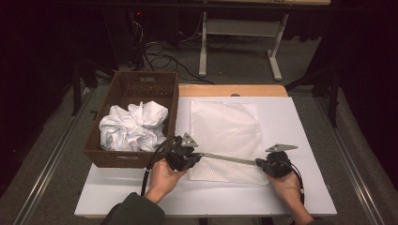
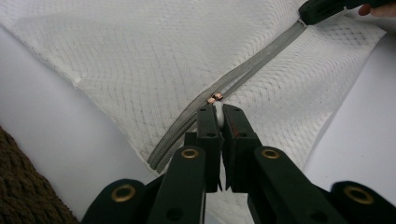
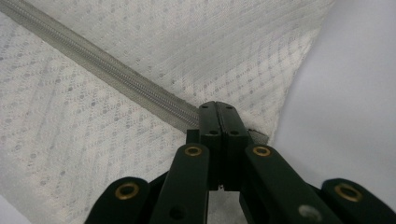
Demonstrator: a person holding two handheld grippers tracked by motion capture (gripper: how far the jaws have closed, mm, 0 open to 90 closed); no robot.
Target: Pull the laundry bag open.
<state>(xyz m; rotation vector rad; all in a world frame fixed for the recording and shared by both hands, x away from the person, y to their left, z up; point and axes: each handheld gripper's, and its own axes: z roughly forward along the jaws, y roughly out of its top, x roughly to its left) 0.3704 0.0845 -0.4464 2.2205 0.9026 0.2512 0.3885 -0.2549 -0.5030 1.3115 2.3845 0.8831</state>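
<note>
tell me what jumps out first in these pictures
A flat white mesh laundry bag lies mid-table, its grey zipper stretched between both tools. The left tool pinches the white zipper pull; the right tool clamps the zipper's end. Left, a brown woven basket holds crumpled white cloth.

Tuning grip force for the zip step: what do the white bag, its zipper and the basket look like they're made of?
White bag: thin mesh fabric, matte, likely synthetic; the left gripper view shows a fine net weave. Zipper: grey woven tape with fine coil-like teeth, probably nylon; its slider glints copper, so likely metal. Basket: dark brown woven strands, wicker or paper cord; can't tell which.
</note>
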